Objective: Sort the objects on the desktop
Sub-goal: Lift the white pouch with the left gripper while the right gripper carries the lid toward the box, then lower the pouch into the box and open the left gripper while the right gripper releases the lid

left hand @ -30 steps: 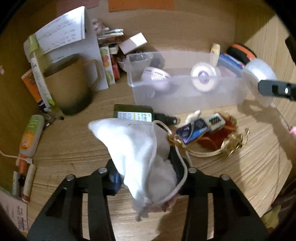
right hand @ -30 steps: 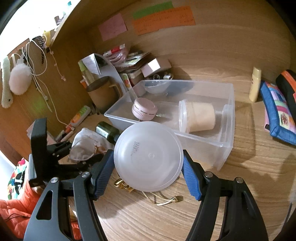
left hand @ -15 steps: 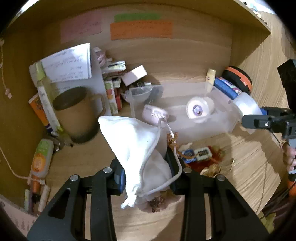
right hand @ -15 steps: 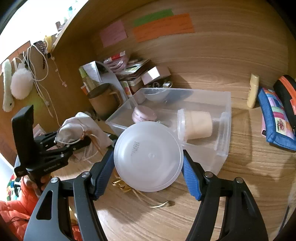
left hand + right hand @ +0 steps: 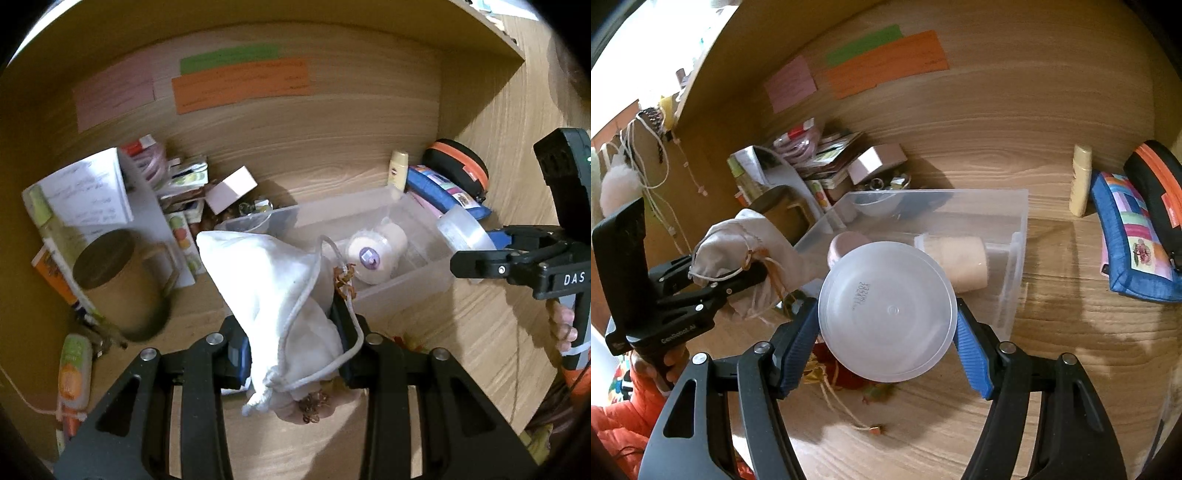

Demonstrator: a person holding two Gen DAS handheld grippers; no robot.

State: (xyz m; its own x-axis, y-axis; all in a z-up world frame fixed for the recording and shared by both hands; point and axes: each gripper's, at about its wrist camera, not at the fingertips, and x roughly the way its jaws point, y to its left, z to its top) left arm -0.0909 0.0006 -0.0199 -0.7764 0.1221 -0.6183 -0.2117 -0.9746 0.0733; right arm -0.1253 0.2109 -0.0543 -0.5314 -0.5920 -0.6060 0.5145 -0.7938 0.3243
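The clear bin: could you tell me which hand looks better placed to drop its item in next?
Probably the left gripper: its white pouch hangs at the clear bin edge, whereas the right gripper holds its round container slightly short.

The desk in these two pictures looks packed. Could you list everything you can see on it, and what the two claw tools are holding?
Clear plastic bin: one, transparent, mid-desk.
Lidded cup: one, cream, lying in the bin.
Round pink case: one, in the bin, partly hidden.
Mug: one, brown, left of the bin.
Sticky notes: three, pink, green, orange, on the back wall.
Small bottle: one, cream, against the wall.
Patchwork pouch: one, blue, far right.
Black case: one, orange zip, behind the pouch.
Left gripper: shut on a white drawstring bag.
Right gripper: shut on a clear round lid.
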